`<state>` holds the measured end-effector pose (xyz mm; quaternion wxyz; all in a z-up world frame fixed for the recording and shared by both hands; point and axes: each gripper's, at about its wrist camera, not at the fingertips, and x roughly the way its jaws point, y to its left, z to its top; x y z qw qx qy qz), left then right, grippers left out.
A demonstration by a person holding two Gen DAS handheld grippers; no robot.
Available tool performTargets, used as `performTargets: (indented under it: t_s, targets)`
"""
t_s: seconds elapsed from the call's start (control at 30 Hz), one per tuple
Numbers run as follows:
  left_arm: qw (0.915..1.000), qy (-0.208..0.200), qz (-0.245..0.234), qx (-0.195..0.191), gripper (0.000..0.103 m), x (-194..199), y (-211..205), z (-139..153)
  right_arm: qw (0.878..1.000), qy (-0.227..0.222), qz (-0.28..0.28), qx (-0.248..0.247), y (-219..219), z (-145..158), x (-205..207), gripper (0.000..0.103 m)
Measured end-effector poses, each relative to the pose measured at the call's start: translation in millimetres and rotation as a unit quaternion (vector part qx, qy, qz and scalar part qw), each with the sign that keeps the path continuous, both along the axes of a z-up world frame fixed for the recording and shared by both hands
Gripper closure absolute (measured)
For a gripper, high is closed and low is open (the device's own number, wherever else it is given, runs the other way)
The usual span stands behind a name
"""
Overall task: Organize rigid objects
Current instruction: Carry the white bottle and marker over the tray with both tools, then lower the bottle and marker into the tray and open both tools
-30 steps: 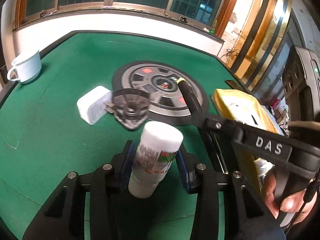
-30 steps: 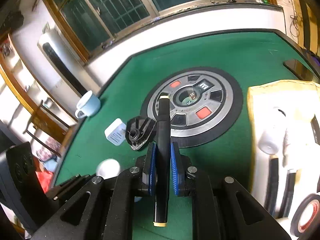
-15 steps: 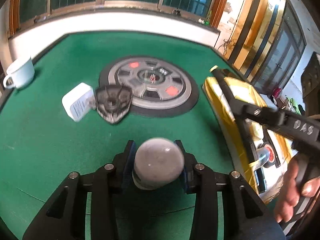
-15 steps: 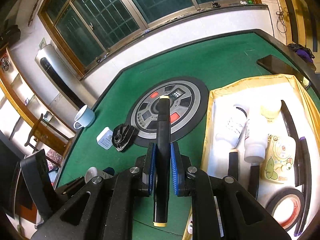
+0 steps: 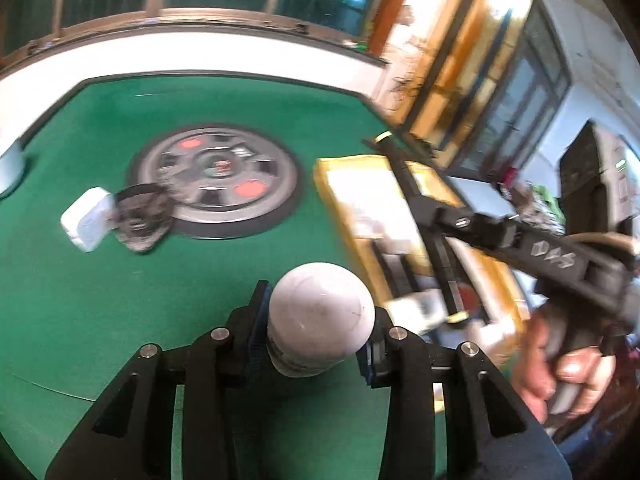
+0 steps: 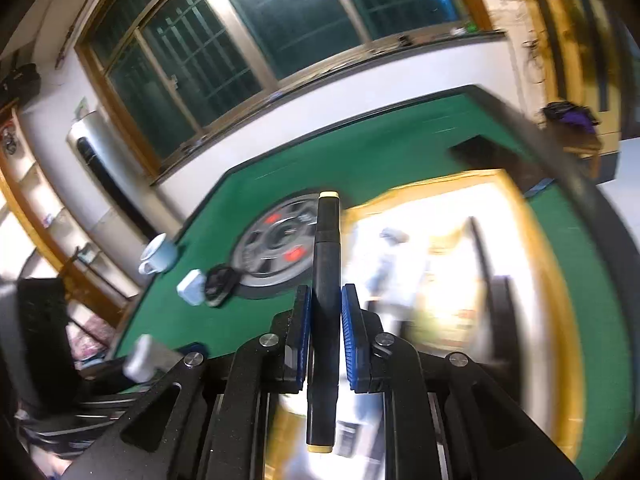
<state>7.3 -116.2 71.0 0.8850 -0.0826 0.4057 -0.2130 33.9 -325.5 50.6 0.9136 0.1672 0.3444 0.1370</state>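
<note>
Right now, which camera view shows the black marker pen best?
The right wrist view: the black marker pen runs full length, clamped in the right hand-held gripper. The left wrist view shows the pen blurred, partly hidden by that gripper.

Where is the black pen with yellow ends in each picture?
Left wrist view: the black pen is right of centre, slanting over the yellow tray, held by the right gripper.
Right wrist view: centre, upright between the blue pads.
Shared landmark: the grey round panel on the green table.
</note>
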Motion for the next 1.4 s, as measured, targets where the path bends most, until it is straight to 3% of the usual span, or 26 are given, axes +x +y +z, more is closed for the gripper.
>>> performTargets:
  t_s: [0.23,0.47,0.73,1.07,1.4]
  targets:
    - [0.9936,0.039,-0.096,-0.046,0.068,-10.5,-53.9,12.4,0.998,0.025,-0.048,-0.036,-34.9,-15.1,-12.9,0.090]
    - [0.9810,0.108,-0.150,-0.060,0.068,-6.8,-108.4,-8.7,0.995,0.046,-0.066,-0.061,-46.9,-30.4,-12.9,0.090]
    - [0.9772,0.143,-0.153,-0.035,0.070,3.6,-139.5,-28.2,0.993,0.049,-0.078,-0.076,-52.5,-35.9,-12.2,0.089]
    - [0.9839,0.123,-0.123,-0.040,0.070,35.8,-134.2,-30.6,0.993,0.038,-0.080,-0.078,-52.7,-35.8,-11.9,0.088]
    - [0.9841,0.108,-0.134,-0.045,0.070,30.1,-134.0,-22.3,0.993,0.039,-0.080,-0.073,-53.3,-34.2,-12.0,0.088]
